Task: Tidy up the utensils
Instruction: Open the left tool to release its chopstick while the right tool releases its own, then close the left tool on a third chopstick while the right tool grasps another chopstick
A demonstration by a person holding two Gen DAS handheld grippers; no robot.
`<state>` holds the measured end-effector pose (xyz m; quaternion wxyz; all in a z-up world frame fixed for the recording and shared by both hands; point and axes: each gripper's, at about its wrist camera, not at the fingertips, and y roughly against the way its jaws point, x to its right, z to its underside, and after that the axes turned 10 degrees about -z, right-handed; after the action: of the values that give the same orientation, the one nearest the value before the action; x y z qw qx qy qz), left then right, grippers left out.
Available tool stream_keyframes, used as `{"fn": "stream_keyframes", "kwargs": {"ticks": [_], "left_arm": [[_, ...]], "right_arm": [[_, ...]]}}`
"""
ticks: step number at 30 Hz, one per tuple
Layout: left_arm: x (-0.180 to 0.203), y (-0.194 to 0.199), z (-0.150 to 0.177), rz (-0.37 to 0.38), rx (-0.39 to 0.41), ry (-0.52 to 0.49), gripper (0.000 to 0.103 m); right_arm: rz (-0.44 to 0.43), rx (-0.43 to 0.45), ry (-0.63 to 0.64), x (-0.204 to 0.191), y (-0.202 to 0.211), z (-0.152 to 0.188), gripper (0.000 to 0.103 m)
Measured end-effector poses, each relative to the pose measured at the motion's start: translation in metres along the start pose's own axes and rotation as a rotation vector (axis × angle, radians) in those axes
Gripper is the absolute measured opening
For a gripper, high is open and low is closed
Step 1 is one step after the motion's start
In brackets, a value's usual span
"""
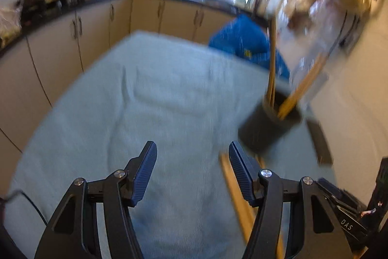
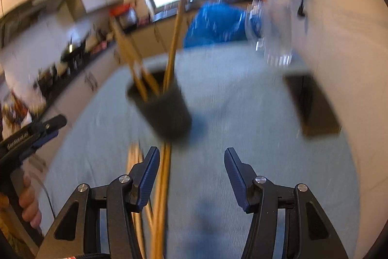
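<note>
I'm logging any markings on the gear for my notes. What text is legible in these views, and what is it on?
"DAS": white letters on the black gripper body at lower right of the left wrist view.
Script print on the left gripper's side: too blurred to read.
Nothing else legible.

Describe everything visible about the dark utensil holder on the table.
The dark, matte cylindrical utensil holder stands on the pale blue-grey tablecloth, open end up, looking tilted through the blurred fisheye. Several long wooden utensils stick out of it, leaning apart. More wooden sticks lie on the cloth before it. Neither gripper touches it.
</note>
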<state>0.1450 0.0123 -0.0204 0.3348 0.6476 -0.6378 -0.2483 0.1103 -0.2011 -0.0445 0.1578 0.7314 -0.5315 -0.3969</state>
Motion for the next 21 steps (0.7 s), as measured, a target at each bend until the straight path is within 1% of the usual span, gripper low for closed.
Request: {"fn": "stream_keyframes", "kwargs": {"ticks": [1, 2, 3, 5, 8, 10, 11, 12, 14, 15, 16, 18, 20, 21], "left_arm": [[0.003, -0.009, 0.01, 0.005, -0.033, -0.019, 0.058], [0.006, -0.014, 0.015, 0.006, -0.051, -0.032, 0.056], [0.008, -0.02, 0.022, 0.006, -0.071, -0.05, 0.055], [0.015, -0.03, 0.031, 0.017, -0.106, -0.085, 0.052], [0.024, -0.038, 0.036, 0.027, -0.122, -0.116, 0.052], [0.032, -0.044, 0.035, 0.02, -0.127, -0.135, 0.052], [0.034, -0.048, 0.036, 0.018, -0.132, -0.141, 0.049], [0.037, -0.051, 0.035, 0.019, -0.141, -0.146, 0.043], [0.046, -0.058, 0.034, 0.019, -0.16, -0.163, 0.038], [0.051, -0.058, 0.033, 0.008, -0.139, -0.174, 0.036], [0.055, -0.059, 0.033, 0.006, -0.137, -0.192, 0.034], [0.058, -0.057, 0.034, 0.013, -0.127, -0.204, 0.027], [0.062, -0.057, 0.035, 0.004, -0.111, -0.23, 0.023], [0.063, -0.058, 0.036, -0.003, -0.106, -0.24, 0.02]], "right_arm": [[0.0, -0.024, 0.006, 0.0, -0.006, 0.008, 0.059], [0.0, -0.038, 0.01, -0.001, -0.01, 0.013, 0.056], [-0.003, -0.054, 0.013, -0.001, -0.015, 0.017, 0.05], [-0.02, -0.077, 0.013, -0.002, -0.025, 0.024, 0.047], [-0.039, -0.091, 0.025, -0.005, -0.035, 0.027, 0.041], [-0.044, -0.093, 0.037, -0.008, -0.041, 0.026, 0.04], [-0.045, -0.094, 0.041, -0.009, -0.043, 0.024, 0.038], [-0.045, -0.097, 0.046, -0.011, -0.046, 0.023, 0.036], [-0.041, -0.094, 0.054, -0.013, -0.049, 0.022, 0.034], [-0.037, -0.092, 0.059, -0.014, -0.05, 0.02, 0.033], [-0.033, -0.091, 0.065, -0.014, -0.052, 0.018, 0.033], [-0.021, -0.089, 0.074, -0.015, -0.052, 0.019, 0.03], [0.006, -0.104, 0.09, -0.016, -0.056, 0.018, 0.028], [0.022, -0.1, 0.107, -0.017, -0.057, 0.018, 0.026]]}}
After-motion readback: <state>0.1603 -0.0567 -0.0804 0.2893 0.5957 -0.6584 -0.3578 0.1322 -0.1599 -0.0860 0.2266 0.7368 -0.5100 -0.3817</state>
